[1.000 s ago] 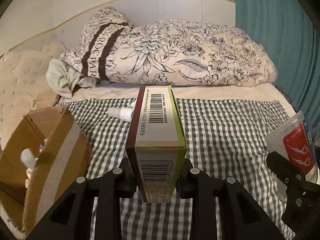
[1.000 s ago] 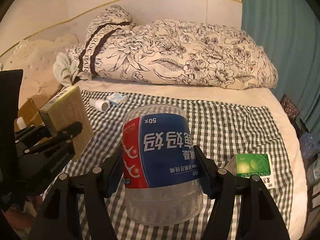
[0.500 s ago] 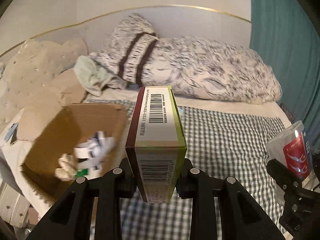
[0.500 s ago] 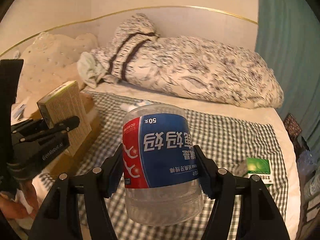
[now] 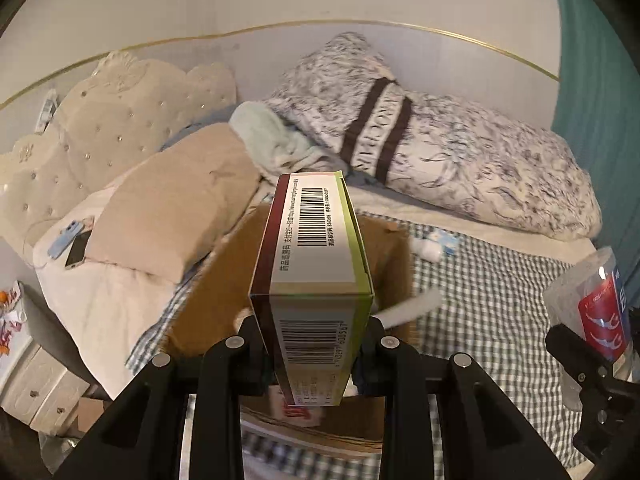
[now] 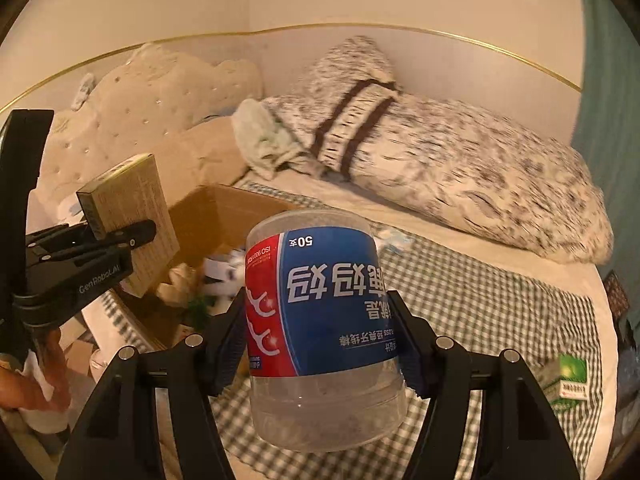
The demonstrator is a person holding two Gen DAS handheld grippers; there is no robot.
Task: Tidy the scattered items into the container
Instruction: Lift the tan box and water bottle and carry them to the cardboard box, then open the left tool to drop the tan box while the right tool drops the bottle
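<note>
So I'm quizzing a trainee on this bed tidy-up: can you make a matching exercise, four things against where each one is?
Things:
1. barcoded carton
2. clear tub
3. green packet
4. cardboard box

Places:
A. lying on the checked sheet, far right
B. clamped in the right gripper
C. open on the bed, items inside
D. clamped in the left gripper

Pairs: 1-D, 2-B, 3-A, 4-C

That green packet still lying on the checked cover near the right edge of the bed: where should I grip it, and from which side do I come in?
Judging by the right wrist view, the green packet lies flat on the checked cover, so come straight down from above and close across its narrower width. It looks thin, so the fingers may need to press into the soft bedding to catch its edges. Both grippers are full for now.
</note>
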